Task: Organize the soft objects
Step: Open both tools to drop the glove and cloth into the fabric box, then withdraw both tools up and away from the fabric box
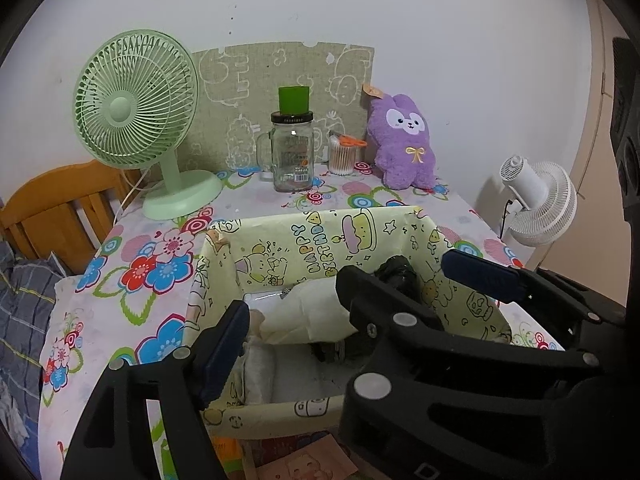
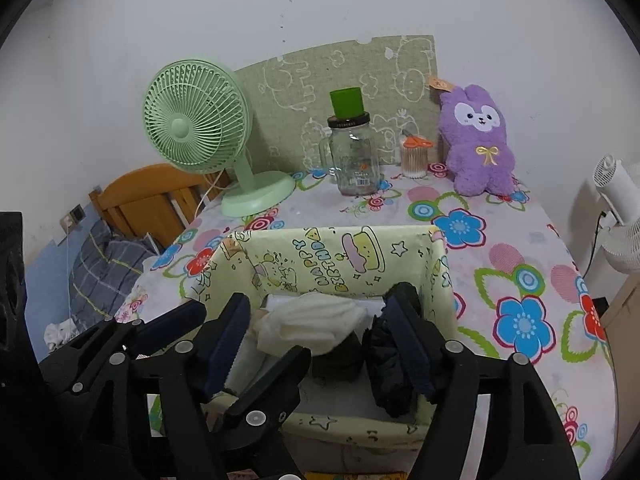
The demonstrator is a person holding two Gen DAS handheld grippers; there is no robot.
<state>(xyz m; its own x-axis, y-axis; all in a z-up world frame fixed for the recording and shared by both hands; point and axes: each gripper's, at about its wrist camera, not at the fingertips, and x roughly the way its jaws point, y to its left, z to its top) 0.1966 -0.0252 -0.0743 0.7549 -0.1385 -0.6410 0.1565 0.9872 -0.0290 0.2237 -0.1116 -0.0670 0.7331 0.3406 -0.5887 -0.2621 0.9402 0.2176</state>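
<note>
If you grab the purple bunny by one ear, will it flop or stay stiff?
The purple bunny looks fluffy and stuffed, so it would probably bend and dangle rather than stay stiff. It likely weighs little for its size. It leans against the board behind it, so a small push might tip it over, probably harmlessly.

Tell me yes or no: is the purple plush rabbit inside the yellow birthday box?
No. The purple plush rabbit stands on the flowered tablecloth against the wall, well behind the yellow birthday box.
</note>
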